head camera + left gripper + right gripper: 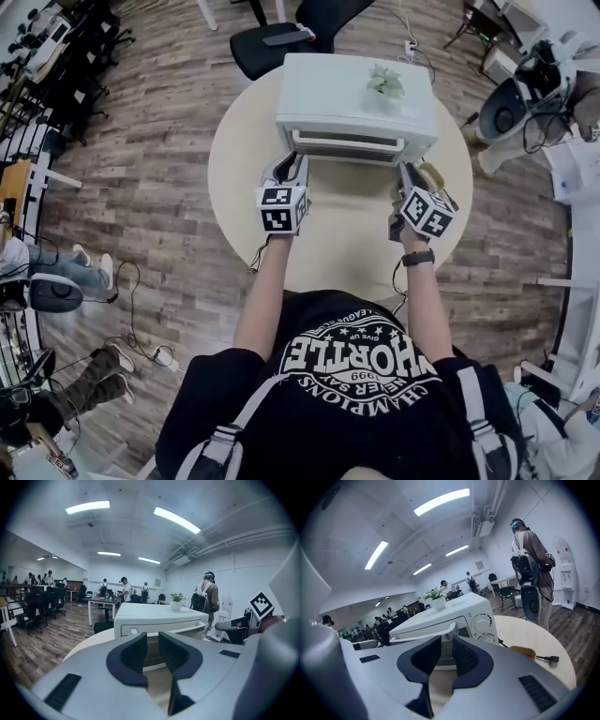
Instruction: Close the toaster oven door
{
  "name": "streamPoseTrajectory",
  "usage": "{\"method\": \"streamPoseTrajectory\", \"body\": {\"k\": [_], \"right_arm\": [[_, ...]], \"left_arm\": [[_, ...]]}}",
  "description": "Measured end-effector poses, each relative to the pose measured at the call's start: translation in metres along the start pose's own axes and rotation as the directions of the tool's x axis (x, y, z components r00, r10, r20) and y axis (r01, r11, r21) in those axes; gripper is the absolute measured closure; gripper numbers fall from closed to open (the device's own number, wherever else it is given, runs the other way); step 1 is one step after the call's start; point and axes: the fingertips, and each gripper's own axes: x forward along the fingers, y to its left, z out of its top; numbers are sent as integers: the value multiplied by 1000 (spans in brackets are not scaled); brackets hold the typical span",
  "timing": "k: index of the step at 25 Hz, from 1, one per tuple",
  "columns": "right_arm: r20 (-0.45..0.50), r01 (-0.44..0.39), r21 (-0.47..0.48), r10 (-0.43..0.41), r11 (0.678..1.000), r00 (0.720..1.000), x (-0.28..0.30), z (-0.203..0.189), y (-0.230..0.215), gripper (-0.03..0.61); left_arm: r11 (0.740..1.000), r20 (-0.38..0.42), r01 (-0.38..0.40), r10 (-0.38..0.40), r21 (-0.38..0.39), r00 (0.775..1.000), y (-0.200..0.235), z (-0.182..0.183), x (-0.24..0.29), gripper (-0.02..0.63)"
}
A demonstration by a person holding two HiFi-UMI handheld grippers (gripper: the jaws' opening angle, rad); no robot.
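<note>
Hovering before the toaster oven door (352,147), left tool (293,164) and right tool (410,173) gape apart

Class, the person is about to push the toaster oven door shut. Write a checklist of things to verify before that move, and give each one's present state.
1. Toaster oven door shut: not ok, it looks ajar.
2. Left tongs free: ok, jaws apart, nothing between them.
3. Right tongs free: ok, jaws apart, nothing held.
4. Both tongs face the door: ok, one near each end.
5. Potted plant steady on the toaster oven: cannot tell.
</note>
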Motion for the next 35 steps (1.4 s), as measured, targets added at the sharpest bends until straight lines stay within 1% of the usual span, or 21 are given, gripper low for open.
{"method": "streamPoseTrajectory", "body": {"k": [5,8,12,15,20,22,24,26,29,32,35], "right_arm": [[16,-16,-127,18,992,1000,-33,0,11,532],[27,-11,-178,16,984,1000,-56,0,13,545],[47,-12,-230,24,973,999,-85,-1,17,555],[56,-25,-230,39,973,998,-108,-7,16,557],[66,-45,-236,62,971,996,-142,-24,14,557],[66,-51,-232,68,971,995,-158,-32,14,557],[58,-69,-227,85,971,995,-170,-40,17,557],[42,-93,-226,105,970,994,-178,-48,22,557],[28,-99,-238,109,966,994,-194,-52,27,557],[53,-90,-234,105,968,993,-205,-42,33,557],[85,-78,-235,100,969,991,-207,-34,43,557]], "left_arm": [[998,57,28,-32,61,998,-24,1,-30,544],[996,59,49,-54,76,997,-43,-3,-45,561],[989,52,103,-109,106,993,-70,-8,-66,578],[987,66,118,-125,106,990,-89,-12,-80,594],[990,108,120,-128,71,986,-118,-13,-104,595],[989,131,124,-134,77,982,-132,-11,-118,595],[987,135,121,-134,102,982,-142,-11,-133,595],[985,121,109,-125,132,985,-146,-14,-145,597],[987,111,87,-103,138,988,-149,-19,-164,597],[989,121,87,-102,119,987,-146,-15,-176,597],[988,133,95,-111,121,985,-138,-10,-183,597]]}}
